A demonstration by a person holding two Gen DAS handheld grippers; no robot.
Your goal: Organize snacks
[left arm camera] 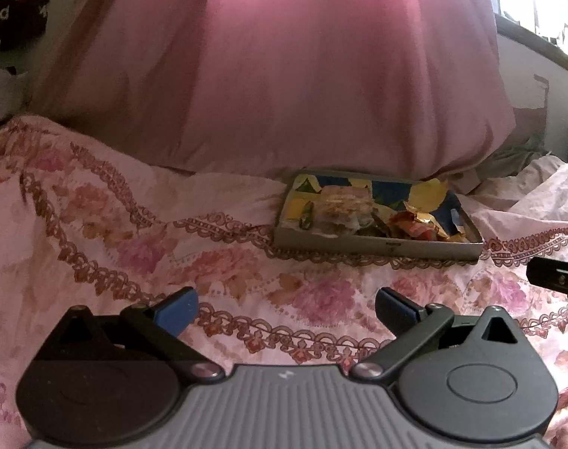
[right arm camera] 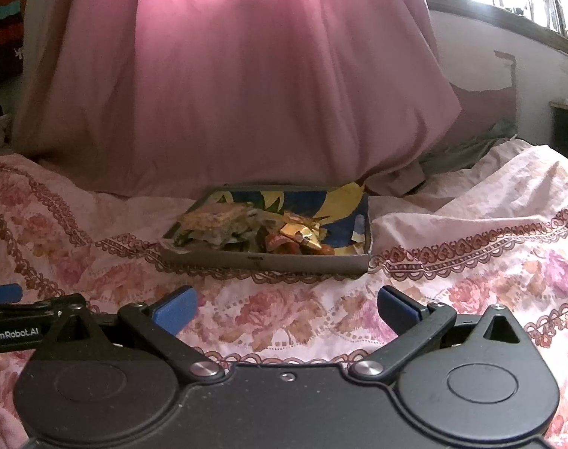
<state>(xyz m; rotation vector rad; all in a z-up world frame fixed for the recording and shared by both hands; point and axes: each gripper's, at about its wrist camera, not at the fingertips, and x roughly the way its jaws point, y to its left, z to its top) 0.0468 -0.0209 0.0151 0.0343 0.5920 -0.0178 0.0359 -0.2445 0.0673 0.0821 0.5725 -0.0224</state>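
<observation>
Curtain [right arm camera: 239, 75], pink and by far the biggest thing ahead of both my hand-held grippers, hangs down to the bed [right arm camera: 471, 262] with its floral sheet. Ahead of the left hand-held gripper [left arm camera: 286, 310], a little to its right, and straight ahead of the right hand-held gripper [right arm camera: 286, 308], sits the shallow tray [right arm camera: 269, 262], and the snacks [right arm camera: 246, 232] lie heaped inside it: crinkled packets, some gold foil, one pale flat pack. Both grippers are spread wide with nothing between the blue pads [left arm camera: 177, 312], hovering low over the sheet, short of the tray. I can't tell whether the heap is waiting to be sorted or is already gathered. For any pick I'd judge it best to come in low over the near wall and pinch one loose foil edge rather than the pile. Readable writing: "GenRobot.AI" on the left gripper's side, seen from the right wrist; blurred letters on a dark poster [left arm camera: 7, 11] far left
</observation>
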